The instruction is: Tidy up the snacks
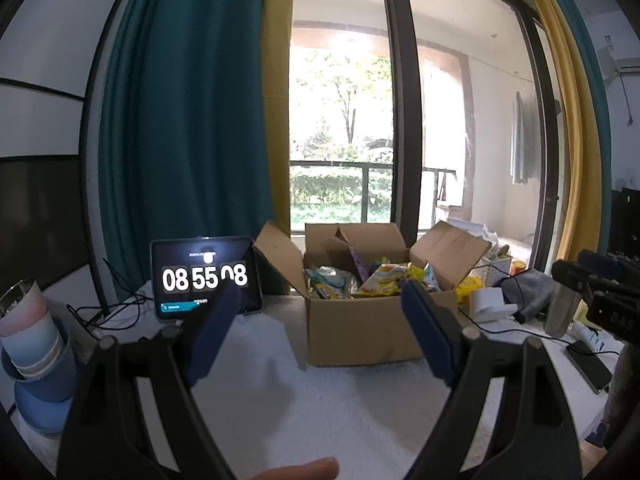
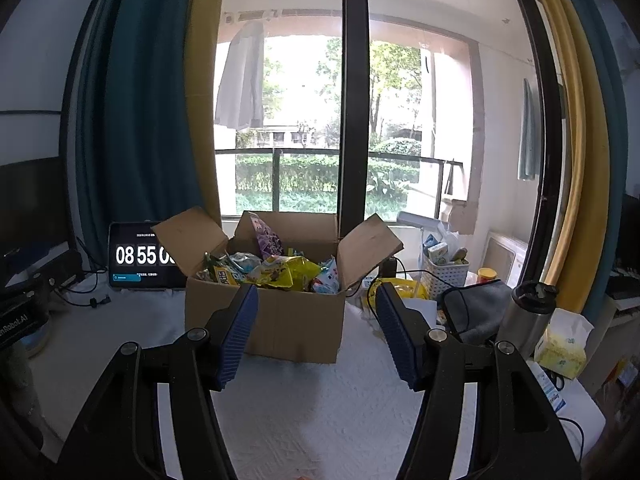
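An open cardboard box (image 1: 352, 328) (image 2: 288, 320) stands on the white table, flaps up, filled with several snack packets: yellow bags (image 2: 288, 274) (image 1: 386, 280), a purple packet (image 2: 267, 240) and pale blue ones. My left gripper (image 1: 320, 316) hovers open in front of the box, nothing between its blue pads. My right gripper (image 2: 316, 320) is also open and empty, aimed at the box's front wall from a short way off. The other gripper's black body (image 1: 600, 288) shows at the right edge of the left wrist view.
A tablet (image 1: 206, 278) (image 2: 144, 258) showing a clock leans left of the box. Stacked cups and bowls (image 1: 32, 344) sit far left. Right of the box: a white basket (image 2: 444, 270), grey cloth (image 2: 476, 308), steel flask (image 2: 524, 312), tissue pack (image 2: 562, 344), phone (image 1: 590, 364), cables.
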{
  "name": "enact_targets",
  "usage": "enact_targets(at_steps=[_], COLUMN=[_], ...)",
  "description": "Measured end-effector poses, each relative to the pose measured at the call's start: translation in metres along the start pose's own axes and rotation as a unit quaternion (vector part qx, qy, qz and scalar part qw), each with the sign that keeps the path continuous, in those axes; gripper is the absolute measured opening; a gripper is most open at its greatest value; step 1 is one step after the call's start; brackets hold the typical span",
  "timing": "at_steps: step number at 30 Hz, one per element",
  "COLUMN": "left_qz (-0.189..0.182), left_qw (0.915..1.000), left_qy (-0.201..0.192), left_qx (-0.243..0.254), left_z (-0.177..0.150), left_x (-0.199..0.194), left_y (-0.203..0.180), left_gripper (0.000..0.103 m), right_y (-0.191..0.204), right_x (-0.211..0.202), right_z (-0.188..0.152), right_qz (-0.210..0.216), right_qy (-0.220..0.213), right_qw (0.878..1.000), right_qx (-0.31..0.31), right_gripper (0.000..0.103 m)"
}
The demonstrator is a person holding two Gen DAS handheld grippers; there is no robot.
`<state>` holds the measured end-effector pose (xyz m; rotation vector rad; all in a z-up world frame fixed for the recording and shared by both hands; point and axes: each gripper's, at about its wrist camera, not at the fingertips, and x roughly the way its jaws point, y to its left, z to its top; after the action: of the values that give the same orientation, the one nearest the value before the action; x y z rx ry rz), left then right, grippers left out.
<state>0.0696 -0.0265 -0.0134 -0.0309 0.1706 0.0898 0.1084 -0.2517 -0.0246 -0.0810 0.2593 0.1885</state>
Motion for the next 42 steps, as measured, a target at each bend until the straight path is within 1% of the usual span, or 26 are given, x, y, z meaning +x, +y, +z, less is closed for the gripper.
enact_targets(at_steps=[16,42], left_qz=[-0.003,0.007], left_qw=[1.0,0.9999], left_qy=[0.007,0.009], left_qx=[0.001,0.005], left_z=[0.001,0.004], left_x=[0.009,0.021], left_y=[-0.002,-0.015], left_gripper=[0.084,0.084], right_y=[-0.006,-0.015], right_x=[0.013,0.026], right_z=[0.0,0.001], right_qz=[-0.002,0.002], right_qy=[0.009,0.01], right_qw=[1.0,1.0], right_qx=[0.003,0.007], right_gripper=[0.064,0.064])
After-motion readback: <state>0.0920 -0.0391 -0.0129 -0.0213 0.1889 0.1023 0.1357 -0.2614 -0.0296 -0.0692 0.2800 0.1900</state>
